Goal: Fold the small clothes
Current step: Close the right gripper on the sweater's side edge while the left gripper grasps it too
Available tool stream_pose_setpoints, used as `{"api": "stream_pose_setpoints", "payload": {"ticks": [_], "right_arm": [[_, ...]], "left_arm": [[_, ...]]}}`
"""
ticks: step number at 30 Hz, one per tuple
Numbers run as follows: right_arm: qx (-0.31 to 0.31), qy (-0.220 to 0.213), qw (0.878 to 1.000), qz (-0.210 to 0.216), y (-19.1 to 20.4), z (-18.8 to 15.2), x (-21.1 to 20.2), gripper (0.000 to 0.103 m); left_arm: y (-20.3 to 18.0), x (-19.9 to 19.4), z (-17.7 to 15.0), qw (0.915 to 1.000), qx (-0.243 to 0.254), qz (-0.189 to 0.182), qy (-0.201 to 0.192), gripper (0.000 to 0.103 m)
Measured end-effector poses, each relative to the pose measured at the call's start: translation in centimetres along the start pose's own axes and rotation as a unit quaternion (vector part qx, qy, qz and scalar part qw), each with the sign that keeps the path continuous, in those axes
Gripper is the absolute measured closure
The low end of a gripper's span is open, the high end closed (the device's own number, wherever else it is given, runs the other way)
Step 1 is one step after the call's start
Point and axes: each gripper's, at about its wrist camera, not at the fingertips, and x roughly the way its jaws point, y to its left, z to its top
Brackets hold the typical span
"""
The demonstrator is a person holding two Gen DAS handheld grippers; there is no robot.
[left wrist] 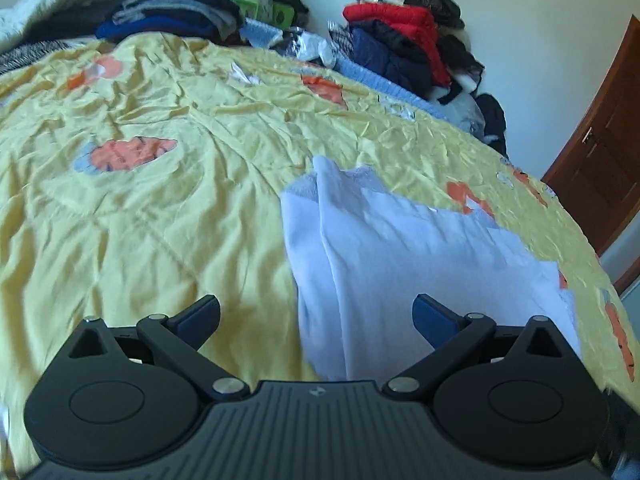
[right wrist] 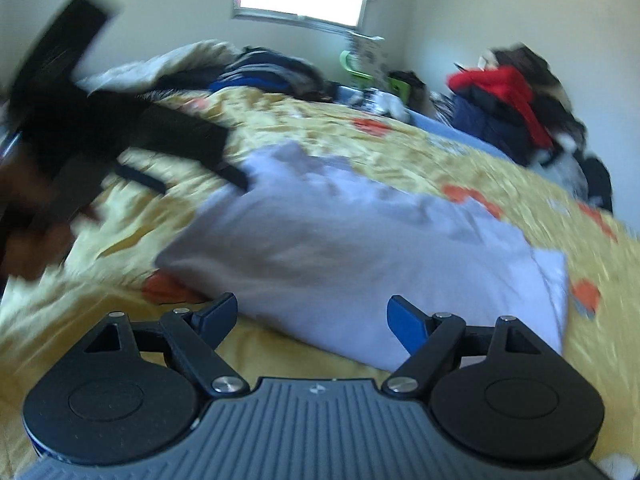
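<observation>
Both tongs spread over a pale garment on the bed

The right tongs (right wrist: pixel 312 318) and left tongs (left wrist: pixel 316 320) stood spread, pinching nothing; the white garment (left wrist: pixel 380 248) lay just ahead on the yellow bedspread (left wrist: pixel 140 220), its long axis running away, seemingly nearer the right hand; clothes piles (left wrist: pixel 400 48) sat beyond.

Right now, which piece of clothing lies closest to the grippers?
The pale lavender garment, spread alone on the yellow bedsheet. The dark and red clothes sit piled far back by the wall.
</observation>
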Motion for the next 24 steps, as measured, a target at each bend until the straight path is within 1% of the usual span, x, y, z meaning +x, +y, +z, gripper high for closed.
{"api": "stream_pose_setpoints", "payload": {"ticks": [3, 5, 8, 10, 12, 15, 19, 21, 23, 24], "right_arm": [[-0.051, -0.004, 0.999, -0.008, 2.4, 0.2, 0.3, 0.019], [-0.080, -0.007, 0.997, -0.013, 3.8, 0.3, 0.5, 0.019], [-0.104, -0.007, 0.994, -0.017, 5.1, 0.6, 0.8, 0.019], [-0.123, -0.007, 0.992, -0.032, 5.9, 0.5, 1.1, 0.020], [-0.144, -0.012, 0.988, -0.055, 6.9, 0.7, 1.3, 0.020], [-0.174, -0.017, 0.981, -0.084, 8.3, 0.9, 1.9, 0.021], [-0.213, -0.029, 0.970, -0.117, 10.1, 0.9, 2.6, 0.022], [-0.227, -0.034, 0.965, -0.129, 10.6, 1.2, 3.3, 0.024], [-0.232, -0.034, 0.963, -0.133, 11.0, 1.8, 4.0, 0.031], [-0.234, -0.034, 0.962, -0.135, 11.2, 2.0, 4.2, 0.032]], "left_arm": [[0.8, 1.5, 1.5, 0.9996, -0.020, -0.012, 0.018, 0.000], [1.0, 2.3, 2.1, 0.9994, -0.027, -0.010, 0.020, 0.000], [0.9, 3.4, 3.0, 0.9993, -0.022, -0.014, 0.026, 0.000], [1.1, 4.2, 3.7, 0.9986, -0.029, -0.025, 0.038, 0.000], [1.5, 5.0, 4.6, 0.9969, -0.033, -0.051, 0.050, 0.000], [2.0, 6.4, 5.7, 0.9910, -0.054, -0.100, 0.071, 0.000], [2.4, 8.2, 6.8, 0.9833, -0.068, -0.149, 0.080, 0.000], [2.6, 9.1, 7.3, 0.9792, -0.076, -0.169, 0.083, 0.000], [2.7, 9.7, 7.6, 0.9756, -0.080, -0.186, 0.084, 0.000], [2.7, 10.0, 7.8, 0.9745, -0.081, -0.192, 0.083, 0.000]]}}
